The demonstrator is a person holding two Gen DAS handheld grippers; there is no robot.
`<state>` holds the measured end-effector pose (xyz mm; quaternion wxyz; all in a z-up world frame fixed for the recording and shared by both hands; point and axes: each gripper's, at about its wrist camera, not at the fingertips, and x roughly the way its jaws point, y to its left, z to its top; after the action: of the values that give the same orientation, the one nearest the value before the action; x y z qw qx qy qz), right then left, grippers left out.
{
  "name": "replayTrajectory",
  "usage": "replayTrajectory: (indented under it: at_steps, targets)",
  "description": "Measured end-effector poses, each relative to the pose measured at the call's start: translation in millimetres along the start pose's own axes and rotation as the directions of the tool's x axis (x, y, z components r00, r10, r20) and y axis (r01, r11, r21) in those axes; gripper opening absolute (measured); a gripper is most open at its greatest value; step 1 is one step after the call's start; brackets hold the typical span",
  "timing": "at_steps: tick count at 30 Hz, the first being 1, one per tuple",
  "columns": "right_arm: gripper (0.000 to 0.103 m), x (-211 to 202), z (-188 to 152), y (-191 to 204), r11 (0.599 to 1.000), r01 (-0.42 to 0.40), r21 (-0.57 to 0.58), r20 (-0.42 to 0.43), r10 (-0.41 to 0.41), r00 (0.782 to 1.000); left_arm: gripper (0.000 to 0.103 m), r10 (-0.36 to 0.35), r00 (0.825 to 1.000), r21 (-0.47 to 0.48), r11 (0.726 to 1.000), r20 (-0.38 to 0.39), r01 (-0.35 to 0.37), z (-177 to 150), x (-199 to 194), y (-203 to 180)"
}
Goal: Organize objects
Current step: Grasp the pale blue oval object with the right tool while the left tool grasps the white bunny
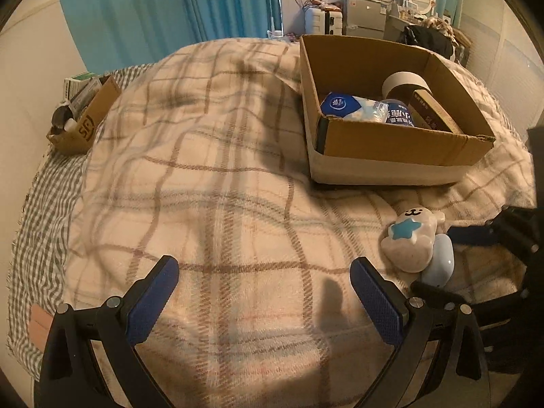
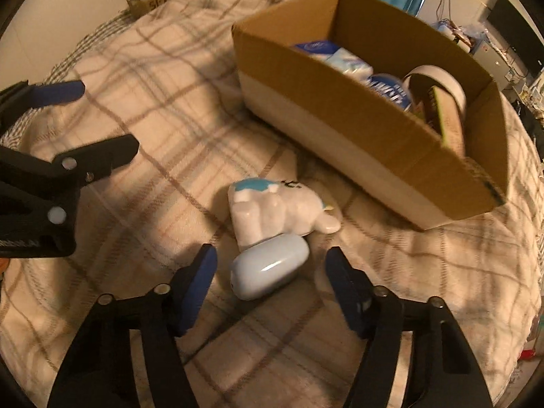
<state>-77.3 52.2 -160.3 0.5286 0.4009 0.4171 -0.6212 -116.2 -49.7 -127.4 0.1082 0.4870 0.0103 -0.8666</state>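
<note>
A white bear-shaped toy point(image 2: 268, 212) with a blue star lies on the plaid blanket, touching a pale blue oval case point(image 2: 268, 270). Both also show in the left wrist view, the toy point(image 1: 409, 238) and the case point(image 1: 440, 261) at the right. My right gripper point(image 2: 270, 272) is open, its fingers on either side of the blue case, low over the blanket. My left gripper point(image 1: 265, 278) is open and empty above bare blanket, left of the toy. The cardboard box point(image 1: 391, 142) holds tissue packs, a jar and a small carton; it also shows in the right wrist view point(image 2: 357, 129).
A small cardboard box point(image 1: 85, 119) with odds and ends sits at the bed's far left edge; it also shows in the right wrist view point(image 2: 153, 0). The plaid blanket point(image 1: 221, 170) covers the bed. Blue curtains and room furniture stand behind.
</note>
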Motion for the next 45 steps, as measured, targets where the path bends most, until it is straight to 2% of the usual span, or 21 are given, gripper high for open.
replayTrajectory:
  at_steps: [1, 3, 5, 11, 13, 17, 21, 27, 29, 32, 34, 35, 36, 41, 45]
  targets:
    - [0.064, 5, -1, 1, 1.0, -0.003, -0.007, -0.012, 0.003, 1.0, 0.103, -0.002, 1.0, 0.001, 1.0, 0.001, 0.002, 0, 0, 0]
    - [0.052, 9, -3, 1, 1.0, -0.001, -0.005, -0.027, 0.001, 1.0, 0.103, -0.004, 1.0, 0.004, 1.0, 0.001, 0.004, -1, 1, -2]
    - [0.046, 3, -5, 0, 1.0, -0.001, 0.001, -0.015, 0.002, 1.0, 0.103, -0.002, 1.0, 0.009, 1.0, -0.006, 0.002, -1, 2, -5]
    - [0.046, -37, -16, -12, 1.0, -0.022, 0.018, 0.059, 0.021, 0.998, 0.103, -0.006, 1.0, 0.011, 1.0, -0.013, 0.006, 2, 0, -13]
    - [0.046, -58, -20, -24, 0.999, 0.004, 0.042, 0.099, -0.008, 0.995, 0.103, -0.007, 1.0, -0.007, 1.0, -0.002, 0.007, 4, -2, -19]
    - [0.046, -86, -25, -48, 0.995, 0.054, 0.086, 0.138, -0.066, 0.988, 0.103, -0.06, 0.998, 0.01, 0.998, -0.002, 0.06, 8, 2, -44]
    - [0.046, -93, -20, -70, 0.991, 0.081, 0.105, 0.143, -0.096, 0.985, 0.103, -0.077, 0.997, 0.075, 0.994, -0.027, 0.079, 9, 13, -78]
    - [0.046, -85, -19, -81, 0.991, 0.06, 0.119, 0.15, -0.078, 0.986, 0.103, -0.082, 0.994, 0.158, 0.983, -0.076, 0.093, 8, 36, -109]
    - [0.046, -80, -19, -80, 0.991, 0.054, 0.121, 0.15, -0.072, 0.986, 0.098, -0.102, 0.989, 0.171, 0.978, -0.103, 0.118, 9, 44, -116]
    - [0.046, -78, -21, -83, 0.991, 0.046, 0.126, 0.146, -0.064, 0.987, 0.082, -0.12, 0.984, 0.195, 0.97, -0.13, 0.144, 9, 52, -123]
    - [0.046, -78, -22, -84, 0.99, 0.047, 0.131, 0.146, -0.066, 0.987, 0.059, -0.14, 0.979, 0.219, 0.961, -0.147, 0.17, 8, 54, -129]
    - [0.046, -79, -23, -84, 0.99, 0.048, 0.133, 0.146, -0.067, 0.987, 0.052, -0.145, 0.978, 0.225, 0.958, -0.15, 0.177, 7, 54, -130]
    - [0.046, -80, -24, -85, 0.989, 0.048, 0.138, 0.148, -0.068, 0.987, 0.05, -0.154, 0.976, 0.23, 0.955, -0.155, 0.188, 6, 53, -131]
    - [0.046, -96, -29, -84, 0.987, 0.065, 0.15, 0.165, -0.09, 0.982, 0.05, -0.214, 0.967, 0.203, 0.949, -0.142, 0.24, 5, 35, -124]
    - [0.046, -119, -28, -81, 0.985, 0.078, 0.155, 0.196, -0.108, 0.975, 0.049, -0.254, 0.965, 0.176, 0.949, -0.066, 0.262, 13, -2, -111]
